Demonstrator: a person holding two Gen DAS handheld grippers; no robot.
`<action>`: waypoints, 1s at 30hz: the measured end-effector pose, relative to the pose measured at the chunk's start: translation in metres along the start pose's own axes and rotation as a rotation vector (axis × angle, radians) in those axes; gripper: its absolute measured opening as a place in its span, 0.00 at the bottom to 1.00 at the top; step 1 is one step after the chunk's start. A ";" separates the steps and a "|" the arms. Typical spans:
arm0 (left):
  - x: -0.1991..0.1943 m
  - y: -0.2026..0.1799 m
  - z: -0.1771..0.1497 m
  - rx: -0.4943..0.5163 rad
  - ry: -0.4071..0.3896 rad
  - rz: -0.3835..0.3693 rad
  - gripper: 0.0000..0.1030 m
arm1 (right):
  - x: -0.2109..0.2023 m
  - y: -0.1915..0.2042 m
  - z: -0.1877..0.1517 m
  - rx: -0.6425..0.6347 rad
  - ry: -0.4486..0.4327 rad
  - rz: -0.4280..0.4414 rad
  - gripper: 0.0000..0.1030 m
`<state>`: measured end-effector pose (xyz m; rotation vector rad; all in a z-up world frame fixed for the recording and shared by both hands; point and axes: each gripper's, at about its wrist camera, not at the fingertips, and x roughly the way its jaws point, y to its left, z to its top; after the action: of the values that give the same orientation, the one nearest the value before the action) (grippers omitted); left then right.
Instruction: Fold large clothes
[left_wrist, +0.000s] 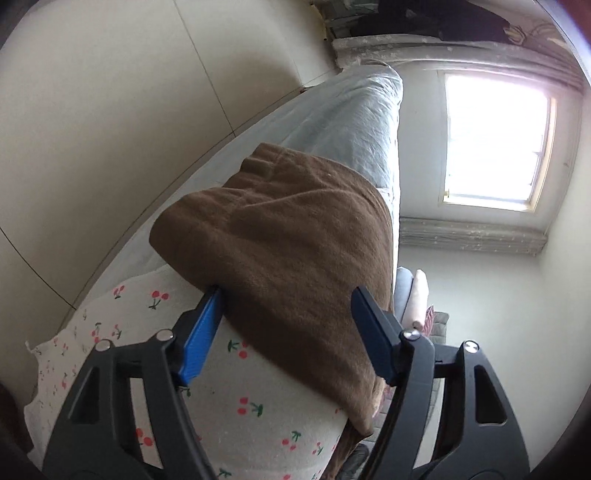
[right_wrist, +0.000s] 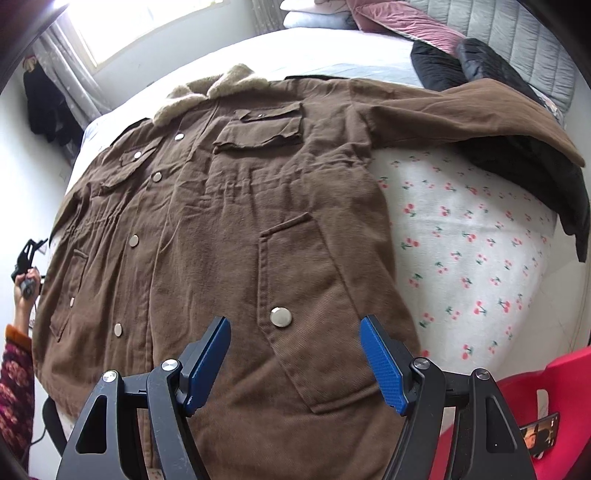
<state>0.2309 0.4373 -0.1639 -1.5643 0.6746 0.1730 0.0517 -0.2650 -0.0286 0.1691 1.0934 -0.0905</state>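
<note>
Though unpinched, coat (right_wrist: 229, 229) between fingers (right_wrist: 384, 365)

Coat (right_wrist: 229, 229) hem below frame edge

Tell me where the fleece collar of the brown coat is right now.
In the right wrist view, the fleece collar sits at the far top of the brown coat, left of centre, lying toward the window and above the chest pocket.
</note>
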 end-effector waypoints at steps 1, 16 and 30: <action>0.003 0.004 0.002 -0.030 0.005 -0.008 0.49 | 0.004 0.004 0.004 -0.004 0.004 0.001 0.71; -0.062 -0.188 -0.053 0.563 -0.174 -0.159 0.05 | 0.038 0.110 0.060 -0.227 -0.065 0.086 0.71; 0.010 -0.293 -0.343 1.234 0.236 -0.307 0.06 | 0.065 0.102 0.096 -0.094 -0.144 0.252 0.71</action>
<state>0.2913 0.0980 0.1274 -0.4656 0.5277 -0.5790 0.1815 -0.1814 -0.0337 0.2111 0.9232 0.1717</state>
